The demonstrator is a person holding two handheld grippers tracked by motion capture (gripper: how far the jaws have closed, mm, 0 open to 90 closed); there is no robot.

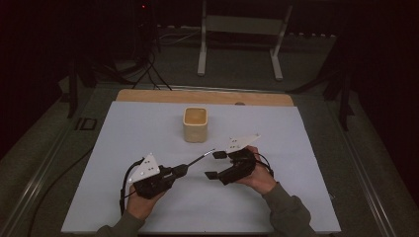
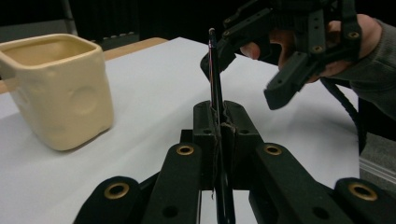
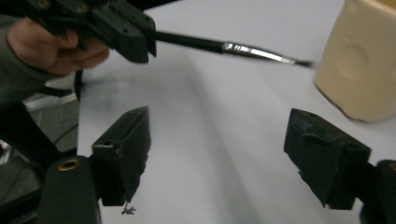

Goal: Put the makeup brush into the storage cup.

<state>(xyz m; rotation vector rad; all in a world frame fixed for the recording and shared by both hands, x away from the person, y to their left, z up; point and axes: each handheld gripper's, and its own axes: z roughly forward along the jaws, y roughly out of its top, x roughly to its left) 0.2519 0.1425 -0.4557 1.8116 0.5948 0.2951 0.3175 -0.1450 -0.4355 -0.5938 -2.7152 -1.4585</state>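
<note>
A thin black paintbrush point(image 1: 198, 159) with a silver ferrule point(image 3: 254, 52) sticks out of my left gripper point(image 1: 179, 171), which is shut on its handle. In the left gripper view the brush point(image 2: 214, 70) rises straight from the closed jaws point(image 2: 223, 122). Its tip points toward a cream, squarish cup point(image 1: 195, 124) standing upright at the middle back of the white sheet. My right gripper point(image 1: 214, 165) hangs just right of the brush, jaws wide apart and empty. In the right gripper view the brush crosses above the gap of that gripper point(image 3: 217, 154), with the cup point(image 3: 362, 60) at the right.
A white sheet point(image 1: 296, 197) covers the table, with a strip of wooden tabletop point(image 1: 148, 95) at the back. Cables point(image 1: 148, 69) and a white metal frame point(image 1: 242, 24) lie on the floor beyond. Dark surroundings ring the table.
</note>
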